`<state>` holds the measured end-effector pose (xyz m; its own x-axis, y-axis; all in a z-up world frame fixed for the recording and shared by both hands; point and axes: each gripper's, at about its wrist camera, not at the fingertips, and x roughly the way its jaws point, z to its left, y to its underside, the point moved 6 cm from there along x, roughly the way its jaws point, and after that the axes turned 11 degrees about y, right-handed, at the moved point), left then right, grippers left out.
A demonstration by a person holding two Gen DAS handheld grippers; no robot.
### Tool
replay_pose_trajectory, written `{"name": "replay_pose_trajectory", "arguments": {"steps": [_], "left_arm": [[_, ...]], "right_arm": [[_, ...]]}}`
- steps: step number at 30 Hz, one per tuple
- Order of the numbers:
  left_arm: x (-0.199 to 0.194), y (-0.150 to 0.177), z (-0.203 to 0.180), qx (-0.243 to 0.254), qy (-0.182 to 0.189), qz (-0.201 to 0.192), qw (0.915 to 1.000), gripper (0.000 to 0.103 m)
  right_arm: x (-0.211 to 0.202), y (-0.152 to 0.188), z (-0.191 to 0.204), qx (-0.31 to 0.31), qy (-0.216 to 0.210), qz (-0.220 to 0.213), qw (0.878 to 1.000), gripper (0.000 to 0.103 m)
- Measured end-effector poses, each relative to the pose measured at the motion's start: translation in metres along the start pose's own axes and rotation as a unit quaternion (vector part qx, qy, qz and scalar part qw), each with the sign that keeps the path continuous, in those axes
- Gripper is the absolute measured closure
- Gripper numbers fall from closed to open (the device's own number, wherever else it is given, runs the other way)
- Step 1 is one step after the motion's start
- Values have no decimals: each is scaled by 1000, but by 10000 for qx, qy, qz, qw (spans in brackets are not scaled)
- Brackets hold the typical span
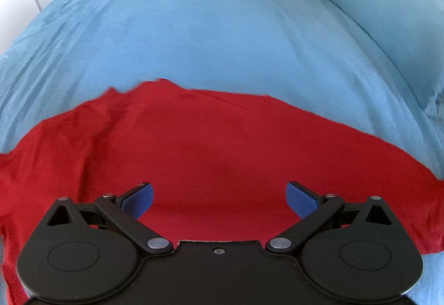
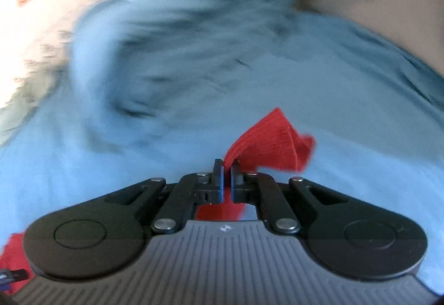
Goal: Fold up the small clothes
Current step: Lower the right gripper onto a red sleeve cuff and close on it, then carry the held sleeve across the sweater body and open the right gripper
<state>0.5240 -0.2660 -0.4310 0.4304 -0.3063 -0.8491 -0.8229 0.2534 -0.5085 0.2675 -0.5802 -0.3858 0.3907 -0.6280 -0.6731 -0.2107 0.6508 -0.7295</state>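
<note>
The red garment lay mostly spread, unfolded, on the blue bedspread beneath the wide-open left gripper, while the right gripper pinched its ribbed edge, so folding seemed barely started.

Bedroom at home, blue bedsheet, matching pillow

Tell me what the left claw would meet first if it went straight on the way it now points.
Most likely the red knit garment spread on the blue bedsheet. The left claw is open and angled down over the cloth, nothing between its pads; how far above it hangs is unclear.
</note>
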Motion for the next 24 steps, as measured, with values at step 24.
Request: {"name": "replay_pose_trajectory", "arguments": {"steps": [24], "left_arm": [[-87,70,277,-1061,-690,-275,9916,0]], "right_arm": [[-156,326,428,-4874,-4056,-9,7733,83]]}}
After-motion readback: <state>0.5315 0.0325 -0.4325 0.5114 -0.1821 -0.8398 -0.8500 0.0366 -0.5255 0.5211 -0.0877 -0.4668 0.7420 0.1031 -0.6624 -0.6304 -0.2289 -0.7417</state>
